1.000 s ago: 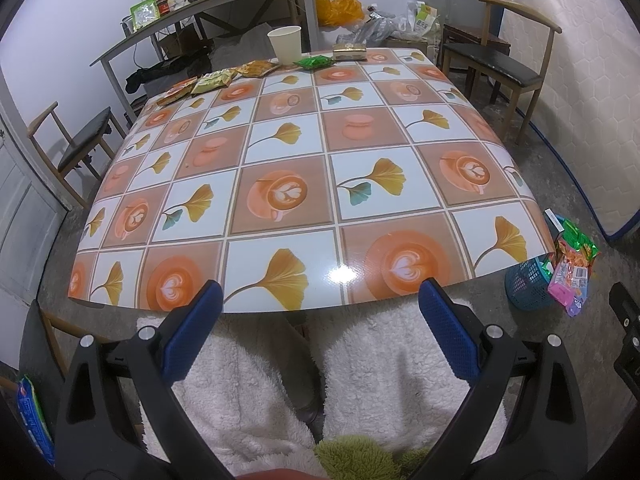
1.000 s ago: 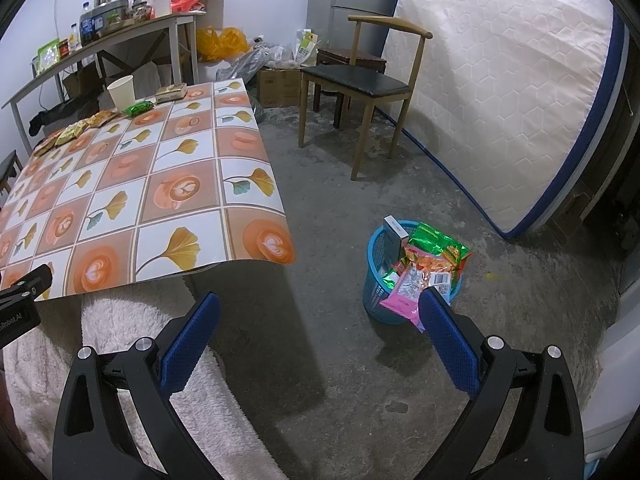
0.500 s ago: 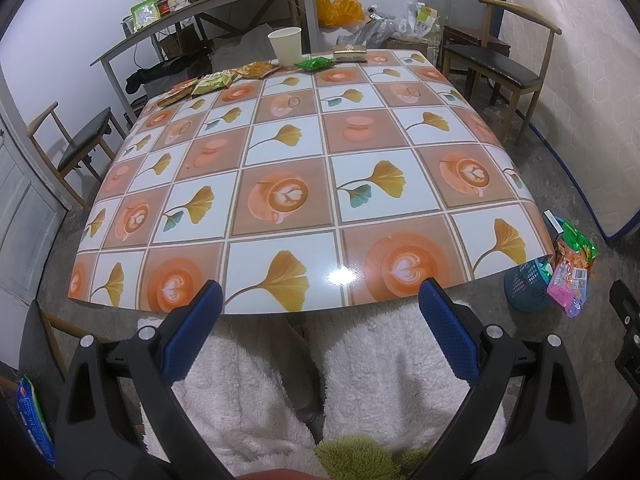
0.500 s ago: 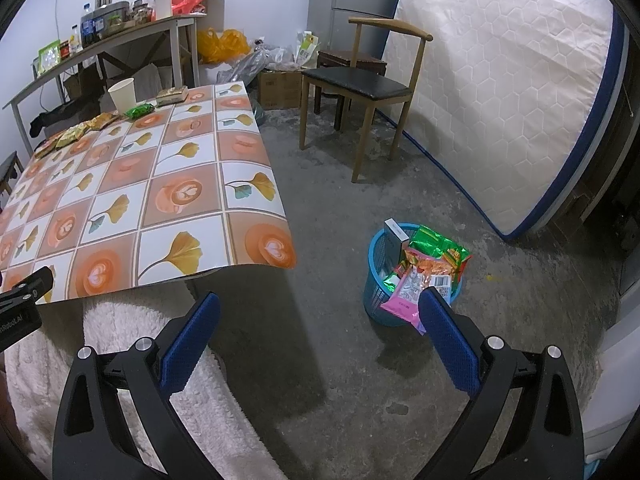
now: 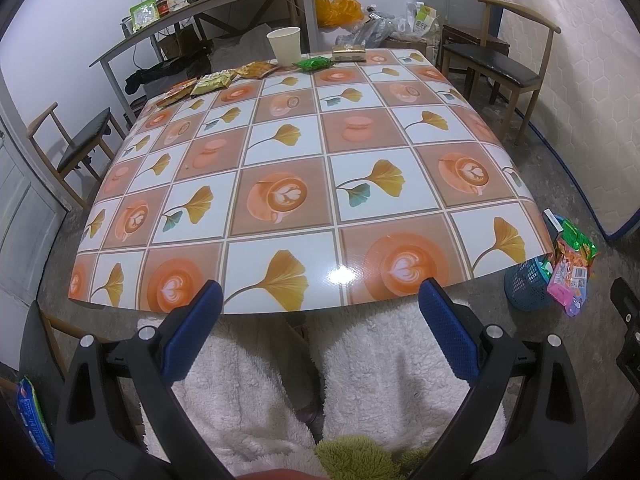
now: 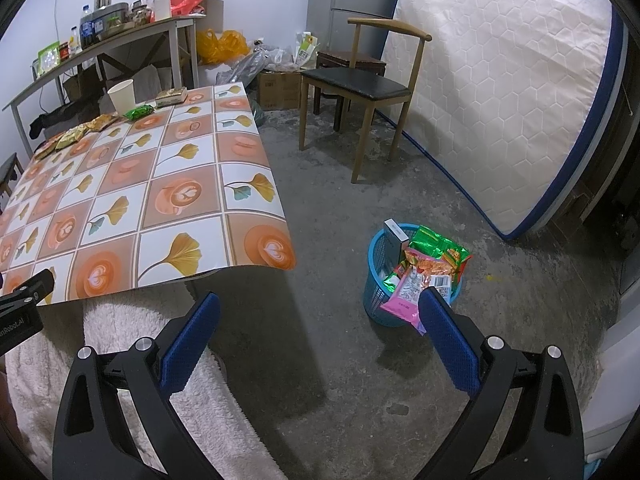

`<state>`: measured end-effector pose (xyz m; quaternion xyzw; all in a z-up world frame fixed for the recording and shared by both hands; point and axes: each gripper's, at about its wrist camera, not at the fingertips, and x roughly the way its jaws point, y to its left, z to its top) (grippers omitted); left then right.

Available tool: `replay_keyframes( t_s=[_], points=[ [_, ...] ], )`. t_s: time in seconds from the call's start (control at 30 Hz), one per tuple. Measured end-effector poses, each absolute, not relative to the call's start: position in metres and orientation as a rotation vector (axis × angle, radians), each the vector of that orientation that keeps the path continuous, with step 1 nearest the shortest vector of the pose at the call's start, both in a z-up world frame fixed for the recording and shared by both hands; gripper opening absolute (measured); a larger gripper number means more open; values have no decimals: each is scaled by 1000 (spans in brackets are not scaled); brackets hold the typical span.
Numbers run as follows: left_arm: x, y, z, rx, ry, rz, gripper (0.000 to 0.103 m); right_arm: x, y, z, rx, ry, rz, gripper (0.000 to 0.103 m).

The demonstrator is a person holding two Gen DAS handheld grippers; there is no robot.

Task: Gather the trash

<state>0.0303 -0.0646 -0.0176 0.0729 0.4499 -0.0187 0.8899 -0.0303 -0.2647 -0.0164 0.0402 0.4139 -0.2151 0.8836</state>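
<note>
Along the far edge of the bench (image 5: 360, 152), with its checked cloth of ginkgo leaves and coffee cups, the remaining trash sits in a loose row: a white paper cup (image 5: 285, 46), a green wrapper (image 5: 314, 63) just beside it, a tan packet (image 5: 349, 53) further right, and to the left several orange and yellow snack packets (image 5: 216, 82) trailing toward the corner. None of these is near either claw.

Nearer the camera, the left claw (image 5: 320, 336) hangs wide open over the person's lap (white fleecy fabric fills the gap between its blue pads), just short of the bench's near edge, and it has hold of nothing. The right claw (image 6: 316, 340) is likewise spread wide and empty, held above bare concrete floor (image 6: 320, 208) to the right of the bench.

On that floor stands a blue basket (image 6: 374, 300), already heaped with wrappers: a green foil bag (image 6: 434, 242), an orange-printed packet (image 6: 430, 266), a pink one (image 6: 402, 300) spilling over the rim, and a grey box (image 6: 396, 234) standing upright at the back. From the right wrist view the basket lies just beyond the claw's right pad. A wooden chair (image 6: 360, 84) and a leaning mattress (image 6: 500, 100) stand behind it.
</note>
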Motion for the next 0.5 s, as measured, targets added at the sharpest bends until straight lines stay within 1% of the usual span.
replay_keyframes(
  t_s=[0.5],
  points=[
    [30, -64, -20, 149, 944, -43, 94, -30, -264, -16, 83, 861, -449, 96]
  ],
)
